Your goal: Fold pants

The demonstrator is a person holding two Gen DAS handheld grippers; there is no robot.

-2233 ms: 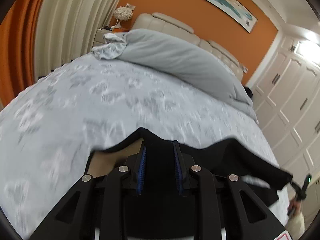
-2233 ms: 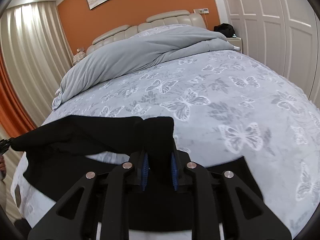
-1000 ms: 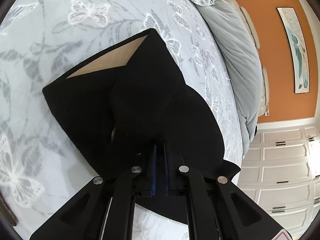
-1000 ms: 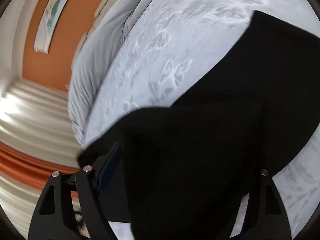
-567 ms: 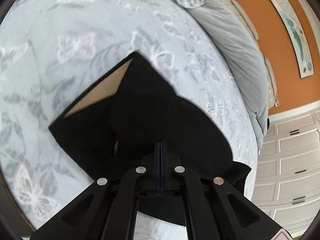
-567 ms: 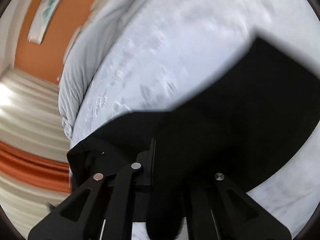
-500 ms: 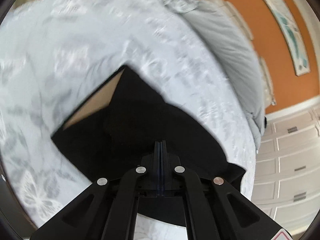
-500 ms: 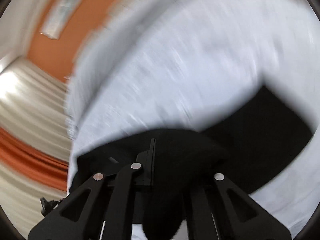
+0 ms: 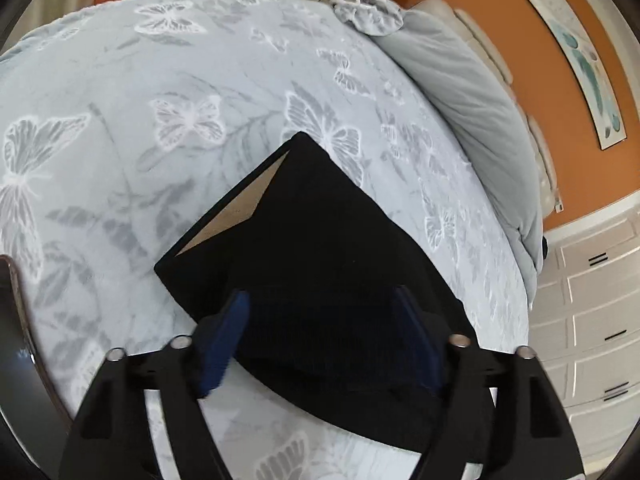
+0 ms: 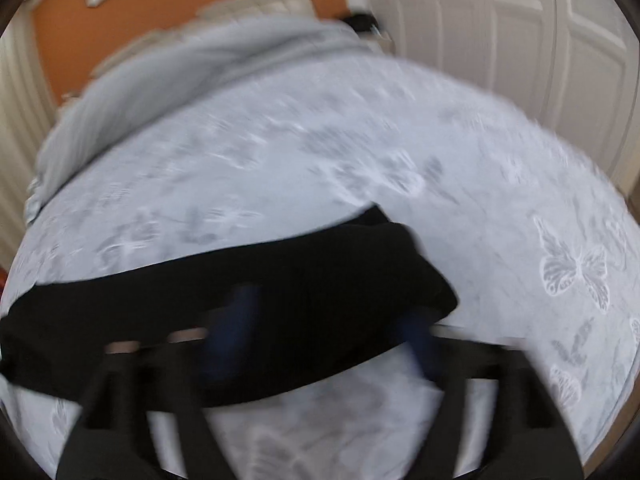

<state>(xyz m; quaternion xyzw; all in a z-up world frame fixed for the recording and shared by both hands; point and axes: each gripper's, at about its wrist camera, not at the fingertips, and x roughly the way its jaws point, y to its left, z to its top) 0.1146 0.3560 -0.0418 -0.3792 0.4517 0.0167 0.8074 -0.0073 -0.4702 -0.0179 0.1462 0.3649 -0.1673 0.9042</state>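
Observation:
The black pants [image 9: 320,248] lie folded flat on the butterfly-print bedspread [image 9: 160,120], with a tan inner lining showing at the far left edge. My left gripper [image 9: 322,308] is open, its blue-padded fingers [image 9: 232,320] spread on either side of the near edge of the pants, holding nothing. In the blurred right wrist view the pants [image 10: 280,276] lie as a dark band across the bedspread [image 10: 320,160]. My right gripper [image 10: 328,320] is open just over their near edge, empty.
A grey duvet [image 9: 472,92] is bunched along the headboard end, also in the right wrist view [image 10: 192,80]. White wardrobe doors [image 9: 592,320] stand beyond the bed's right side. Curtains and an orange wall lie behind. A dark object [image 9: 16,340] sits at the left edge.
Both grippers carried a fold of the pants over and laid it down. Both have since opened and let the fabric go. The right wrist view is swinging up and back.

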